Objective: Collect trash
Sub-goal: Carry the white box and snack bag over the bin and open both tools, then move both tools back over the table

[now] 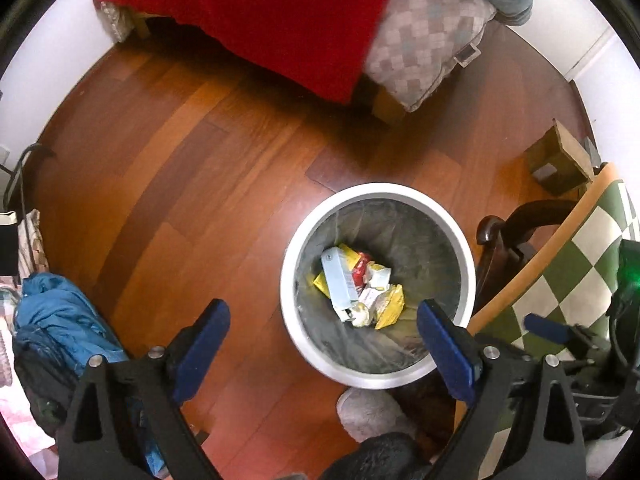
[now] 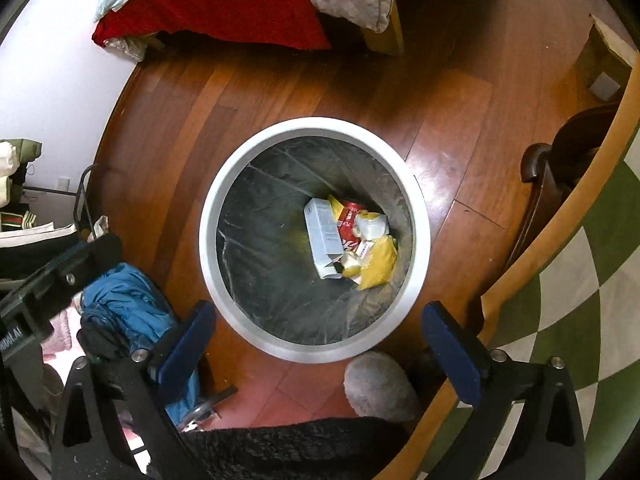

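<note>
1. The bin (image 2: 208, 240) has a white rim and a grey, glossy liner.
2. Inside the bin lie a pale blue-grey carton (image 2: 322, 236), a red can (image 2: 349, 222) and yellow wrappers (image 2: 378, 262).
3. Around the bin, the floor (image 1: 192, 184) is reddish-brown wood.
4. Beyond the bin, a red blanket (image 1: 280, 16) drapes beside a grey-and-beige checked cushion (image 1: 424, 44).
5. Right of the bin is a green-and-cream checked cloth (image 2: 580, 280).
6. Left of the bin is a blue garment (image 1: 60, 320).
7. Both grippers' pads (image 1: 204, 340) are dark blue on black frames.
</note>
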Tool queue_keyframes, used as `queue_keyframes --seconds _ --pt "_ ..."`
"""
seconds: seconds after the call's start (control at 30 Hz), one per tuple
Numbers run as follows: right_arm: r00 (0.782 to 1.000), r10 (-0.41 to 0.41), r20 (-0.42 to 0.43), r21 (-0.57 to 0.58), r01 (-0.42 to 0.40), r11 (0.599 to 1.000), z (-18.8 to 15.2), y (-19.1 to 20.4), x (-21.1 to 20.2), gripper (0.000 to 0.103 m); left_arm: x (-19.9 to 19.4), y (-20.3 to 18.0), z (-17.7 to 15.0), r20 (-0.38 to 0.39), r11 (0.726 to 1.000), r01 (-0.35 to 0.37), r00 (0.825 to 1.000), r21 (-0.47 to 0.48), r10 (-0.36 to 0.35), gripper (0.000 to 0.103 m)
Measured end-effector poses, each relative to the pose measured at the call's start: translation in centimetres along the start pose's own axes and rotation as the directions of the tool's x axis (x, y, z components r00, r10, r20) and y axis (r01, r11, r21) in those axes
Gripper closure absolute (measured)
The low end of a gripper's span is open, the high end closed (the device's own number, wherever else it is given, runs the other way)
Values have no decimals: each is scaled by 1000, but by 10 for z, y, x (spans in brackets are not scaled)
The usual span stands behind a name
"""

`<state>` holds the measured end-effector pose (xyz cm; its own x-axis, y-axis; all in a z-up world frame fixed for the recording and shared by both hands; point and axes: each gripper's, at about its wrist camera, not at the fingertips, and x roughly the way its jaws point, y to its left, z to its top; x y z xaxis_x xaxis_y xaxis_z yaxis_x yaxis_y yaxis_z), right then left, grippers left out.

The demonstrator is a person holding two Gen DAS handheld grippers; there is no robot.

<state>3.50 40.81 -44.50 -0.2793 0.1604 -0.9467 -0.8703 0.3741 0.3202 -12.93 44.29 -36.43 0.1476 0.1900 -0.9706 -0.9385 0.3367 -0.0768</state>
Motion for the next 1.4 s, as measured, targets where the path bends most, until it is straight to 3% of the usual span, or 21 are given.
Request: queue_keyframes --seconds 0.2,0.67,1.03,1.4 --pt "993 -117 31 -11 118 993 -17 -3 -26 0 -34 0 -15 54 1000 -15 998 9 14 8" --pt "965 -154 211 -62 170 983 -66 23 -132 0 -122 -12 -52 185 999 -19 983 31 13 8" --pt "933 -104 346 -103 148 984 -126 39 -229 0 -191 -28 -99 281 999 -26 960 44 13 8" --pt "898 -8 441 -90 53 995 -182 23 -298 0 -240 -67 -131 359 995 -47 933 91 11 8"
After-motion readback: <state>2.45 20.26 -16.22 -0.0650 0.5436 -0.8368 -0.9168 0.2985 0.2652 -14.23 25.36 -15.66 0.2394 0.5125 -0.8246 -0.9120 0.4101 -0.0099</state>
